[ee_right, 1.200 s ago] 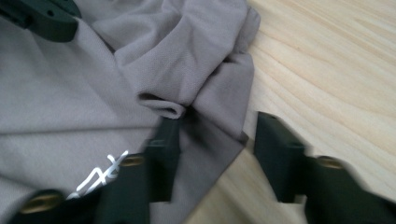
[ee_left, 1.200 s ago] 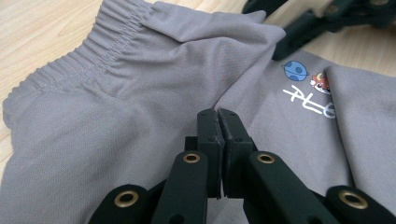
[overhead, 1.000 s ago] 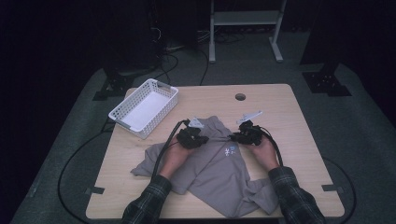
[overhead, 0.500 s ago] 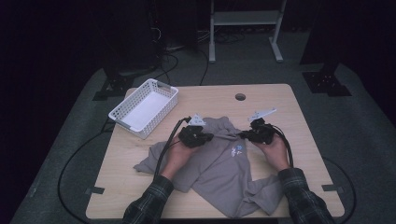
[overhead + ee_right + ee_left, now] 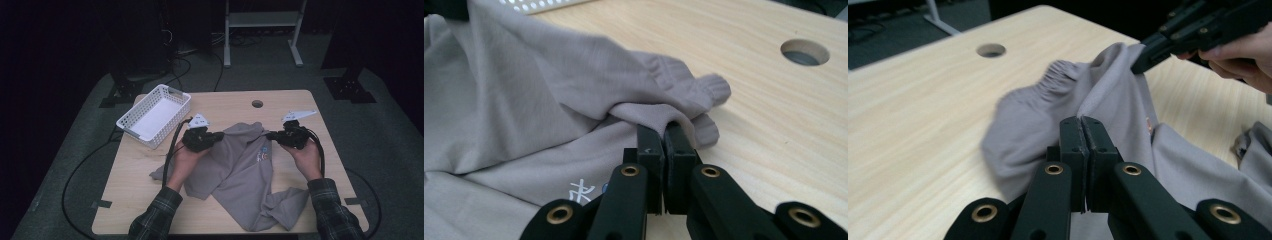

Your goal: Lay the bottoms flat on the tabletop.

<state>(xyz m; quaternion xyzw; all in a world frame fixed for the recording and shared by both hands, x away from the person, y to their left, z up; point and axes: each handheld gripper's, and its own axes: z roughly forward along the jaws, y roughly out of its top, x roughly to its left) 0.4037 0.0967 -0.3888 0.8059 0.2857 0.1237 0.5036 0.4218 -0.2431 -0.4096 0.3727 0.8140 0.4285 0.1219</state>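
Note:
A grey shirt (image 5: 235, 172) with a small printed logo lies crumpled on the wooden table (image 5: 300, 100). My left gripper (image 5: 219, 135) is shut on the shirt's upper left edge. My right gripper (image 5: 270, 135) is shut on its upper right edge, and the cloth hangs slightly lifted between them. In the left gripper view the jaws (image 5: 1081, 122) pinch a fold of the grey shirt (image 5: 1118, 100), with the other gripper (image 5: 1148, 57) gripping cloth farther off. In the right gripper view the jaws (image 5: 659, 132) clamp the ribbed collar part of the shirt (image 5: 524, 90).
A white plastic basket (image 5: 131, 120) stands at the table's back left corner. A round cable hole (image 5: 257, 103) sits near the far edge. Cables trail off the table's left side and from the right hand. A metal stand (image 5: 262, 20) is on the floor beyond.
Both hands have risen and spread apart, the right one going farther to the right. The shirt's top edge is now drawn out and lifted between the two grippers.

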